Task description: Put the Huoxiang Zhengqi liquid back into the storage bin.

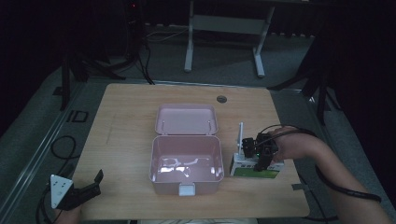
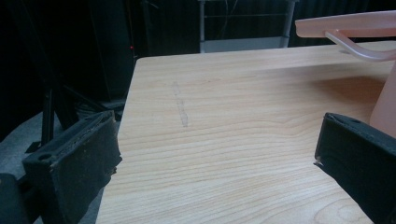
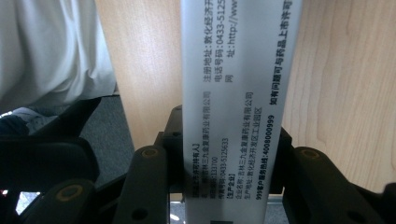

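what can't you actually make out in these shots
- White and green carton, high view: the right gripper covers its middle, and its print is too small.
- Carton, right gripper view: both ends cut off by the edges.
- Pink box, left gripper view: cut off by the right edge.
- Left gripper, high view: dim light hides detail.

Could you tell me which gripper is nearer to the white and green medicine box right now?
The right gripper: its jaws are clamped on the medicine box. The left gripper sits open at the table's near left corner, beyond the pink lunch box.
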Demonstrator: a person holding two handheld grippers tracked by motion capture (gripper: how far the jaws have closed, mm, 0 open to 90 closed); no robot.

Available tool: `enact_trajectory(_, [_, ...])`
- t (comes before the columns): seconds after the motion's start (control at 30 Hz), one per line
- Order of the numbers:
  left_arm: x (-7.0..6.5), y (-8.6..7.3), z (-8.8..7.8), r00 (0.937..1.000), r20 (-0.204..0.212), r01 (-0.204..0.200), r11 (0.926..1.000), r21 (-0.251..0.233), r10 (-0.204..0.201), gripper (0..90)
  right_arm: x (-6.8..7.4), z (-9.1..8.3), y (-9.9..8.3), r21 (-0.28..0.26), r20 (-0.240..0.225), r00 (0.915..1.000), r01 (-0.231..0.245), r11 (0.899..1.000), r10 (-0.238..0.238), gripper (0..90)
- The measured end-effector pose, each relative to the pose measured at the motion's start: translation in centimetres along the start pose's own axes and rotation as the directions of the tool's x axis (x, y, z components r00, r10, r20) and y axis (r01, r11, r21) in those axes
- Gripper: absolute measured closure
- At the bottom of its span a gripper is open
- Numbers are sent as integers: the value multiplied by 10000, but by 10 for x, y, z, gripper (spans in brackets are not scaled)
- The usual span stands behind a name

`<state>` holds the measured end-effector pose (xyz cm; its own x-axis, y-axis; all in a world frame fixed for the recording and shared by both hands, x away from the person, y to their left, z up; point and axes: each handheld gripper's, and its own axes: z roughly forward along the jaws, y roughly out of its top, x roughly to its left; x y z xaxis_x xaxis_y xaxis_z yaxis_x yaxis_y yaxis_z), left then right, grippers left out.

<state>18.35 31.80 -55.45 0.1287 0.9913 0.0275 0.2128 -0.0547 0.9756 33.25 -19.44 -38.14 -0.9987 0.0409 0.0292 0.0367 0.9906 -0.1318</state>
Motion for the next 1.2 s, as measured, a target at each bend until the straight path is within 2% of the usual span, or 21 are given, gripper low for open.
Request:
enact_trajectory(0.4, [0,0,0,10000,7,17,10000,-20,-17,1,7,-40,4,-146,378,9993,21,9999,-15,632])
enact_trajectory(0.73, [0,0,0,10000,21,4,10000,-19,-4,1,10,-65,22,-169,631,9979,177,9997,-166,633])
enact_trajectory(0.87, [0,0,0,10000,30,5,10000,-23,-5,1,11,-69,28,-245,628,9977,278,9993,-262,633])
enact_trajectory(1.2, [0,0,-1,10000,54,1,10000,-26,-1,1,12,-72,59,-177,568,9967,583,9981,-572,632])
